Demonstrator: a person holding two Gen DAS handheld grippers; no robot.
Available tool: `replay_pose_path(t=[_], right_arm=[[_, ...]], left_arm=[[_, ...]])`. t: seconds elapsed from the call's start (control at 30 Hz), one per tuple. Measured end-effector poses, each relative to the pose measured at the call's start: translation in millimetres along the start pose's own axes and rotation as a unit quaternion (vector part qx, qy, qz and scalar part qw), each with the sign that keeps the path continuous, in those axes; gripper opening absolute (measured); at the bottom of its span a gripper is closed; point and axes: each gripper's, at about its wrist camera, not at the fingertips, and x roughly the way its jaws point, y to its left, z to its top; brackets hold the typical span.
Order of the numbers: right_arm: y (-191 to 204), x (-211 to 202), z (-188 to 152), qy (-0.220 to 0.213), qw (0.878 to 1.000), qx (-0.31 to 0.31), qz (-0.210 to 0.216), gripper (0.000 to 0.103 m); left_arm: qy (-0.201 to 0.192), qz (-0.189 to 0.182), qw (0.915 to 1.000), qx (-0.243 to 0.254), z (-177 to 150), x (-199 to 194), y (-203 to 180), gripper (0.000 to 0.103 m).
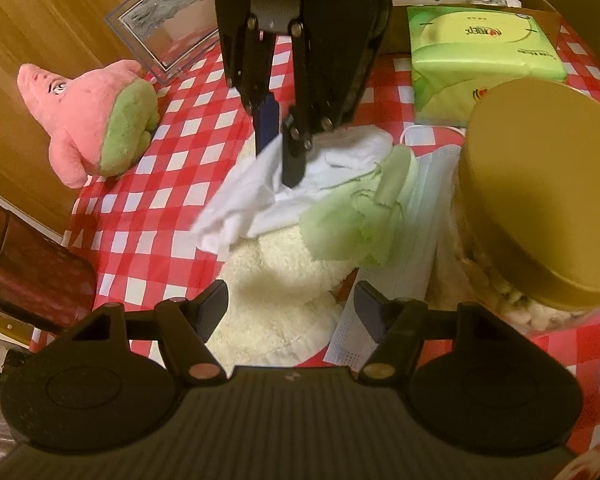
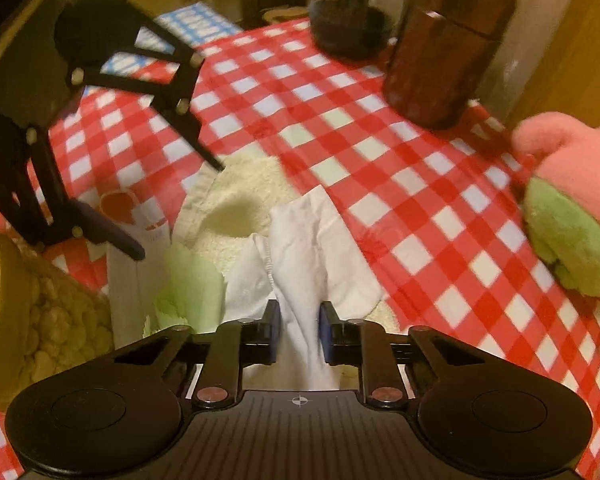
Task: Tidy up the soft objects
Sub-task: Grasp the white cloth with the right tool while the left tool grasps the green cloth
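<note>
The right gripper [image 2: 299, 330] has its jaws clenched on the white cloth [image 2: 308, 240] — its length trails straight ahead of them over the cream towel [image 1: 284, 280]. The left gripper [image 1: 290, 312] hangs released, nearby, facing it.

I count one plush toy [image 1: 92, 120], one white cloth [image 1: 260, 188], one green cloth [image 1: 352, 224], one towel [image 1: 280, 300], one face mask [image 1: 420, 216], one tissue pack [image 1: 480, 52], two jars [image 1: 540, 200] [image 2: 444, 56]
</note>
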Motion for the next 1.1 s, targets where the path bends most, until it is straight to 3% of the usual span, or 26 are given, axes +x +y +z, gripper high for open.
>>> replay_pose_path(t=[0.23, 0.4, 0.57, 0.97, 1.03, 1.07, 1.1], right_arm=[[-24.4, -21.8, 0.0, -0.045, 0.994, 0.088, -0.039, 0.016], [-38.0, -22.6, 6.5, -0.063, 0.986, 0.151, -0.038, 0.016], [-41.3, -8.6, 4.8, -0.041, 0.983, 0.174, -0.045, 0.017], [-48.0, -16.7, -9.4, -0.051, 0.981, 0.183, -0.037, 0.024], [-46.9, -20.3, -11.9, -0.056, 0.981, 0.182, -0.042, 0.020], [-46.8, -23.4, -13.3, -0.061, 0.980, 0.182, -0.045, 0.007], [-46.6, -25.9, -14.1, -0.063, 0.979, 0.185, -0.048, 0.001]], left_arm=[[-0.006, 0.004, 1.0000, 0.004, 7.8, 9.2, 3.0, 0.061], [-0.022, 0.004, 0.9996, -0.014, 14.0, 11.8, 10.4, 0.061], [-0.029, 0.003, 0.9993, -0.026, 20.0, 16.6, 13.5, 0.061], [-0.041, -0.018, 0.9987, -0.023, 39.9, 30.6, 17.5, 0.061], [-0.041, -0.021, 0.9987, -0.019, 43.5, 32.8, 16.5, 0.061], [-0.040, -0.024, 0.9987, -0.018, 45.6, 34.2, 16.3, 0.061], [-0.039, -0.025, 0.9988, -0.016, 46.6, 35.8, 16.3, 0.061]])
